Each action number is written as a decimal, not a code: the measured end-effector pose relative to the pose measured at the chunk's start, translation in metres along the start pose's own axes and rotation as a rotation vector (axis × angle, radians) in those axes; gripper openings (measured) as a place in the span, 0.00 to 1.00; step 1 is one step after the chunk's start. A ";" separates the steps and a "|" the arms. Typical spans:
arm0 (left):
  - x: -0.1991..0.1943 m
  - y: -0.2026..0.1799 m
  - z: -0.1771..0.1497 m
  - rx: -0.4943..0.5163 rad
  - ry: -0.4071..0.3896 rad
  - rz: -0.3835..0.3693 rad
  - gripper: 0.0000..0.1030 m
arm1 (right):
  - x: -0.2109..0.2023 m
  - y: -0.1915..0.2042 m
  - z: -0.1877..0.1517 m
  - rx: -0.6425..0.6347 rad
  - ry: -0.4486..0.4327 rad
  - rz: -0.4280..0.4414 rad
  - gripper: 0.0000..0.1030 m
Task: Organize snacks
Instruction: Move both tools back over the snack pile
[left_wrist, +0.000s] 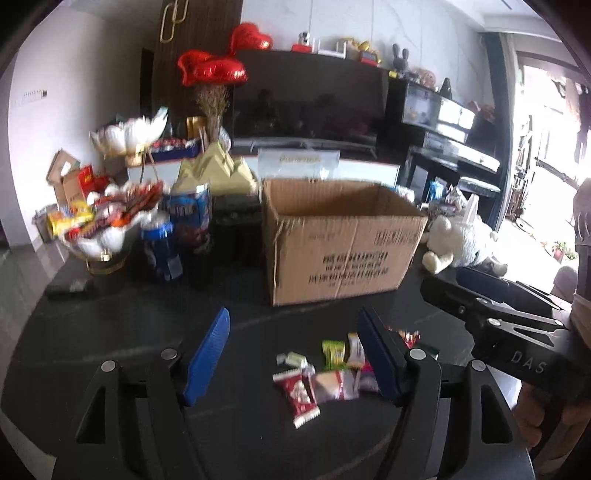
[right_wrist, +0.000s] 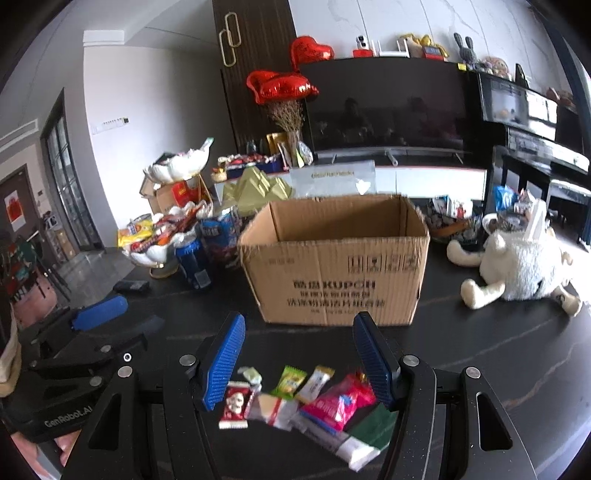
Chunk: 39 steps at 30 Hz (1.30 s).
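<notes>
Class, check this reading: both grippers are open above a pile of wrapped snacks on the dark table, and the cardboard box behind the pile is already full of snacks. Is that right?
One detail is wrong. The cardboard box shows no snacks: the right wrist view sees only bare inner walls. The rest stands: the left gripper and right gripper are open above the wrapped snacks on the dark table.

Your dark table carried a cardboard box at centre frame, loose snack packets at the bottom, and a plush toy at right.
</notes>
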<state>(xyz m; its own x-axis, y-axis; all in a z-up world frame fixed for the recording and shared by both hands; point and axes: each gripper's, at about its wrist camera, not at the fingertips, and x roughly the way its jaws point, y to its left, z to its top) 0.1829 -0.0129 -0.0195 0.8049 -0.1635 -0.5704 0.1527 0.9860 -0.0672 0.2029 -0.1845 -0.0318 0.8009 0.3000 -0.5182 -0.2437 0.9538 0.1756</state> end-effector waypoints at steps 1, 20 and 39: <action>0.003 0.000 -0.004 -0.001 0.014 -0.002 0.69 | 0.002 -0.001 -0.006 0.007 0.014 -0.003 0.60; 0.051 -0.004 -0.060 -0.007 0.177 -0.001 0.71 | 0.060 -0.021 -0.075 0.004 0.320 0.013 0.60; 0.091 0.000 -0.084 -0.025 0.275 -0.016 0.66 | 0.085 -0.025 -0.094 -0.055 0.424 -0.026 0.55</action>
<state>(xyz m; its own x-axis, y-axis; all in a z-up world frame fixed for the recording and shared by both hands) 0.2079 -0.0248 -0.1398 0.6165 -0.1673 -0.7694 0.1473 0.9844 -0.0961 0.2254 -0.1811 -0.1592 0.5144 0.2445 -0.8220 -0.2643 0.9570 0.1193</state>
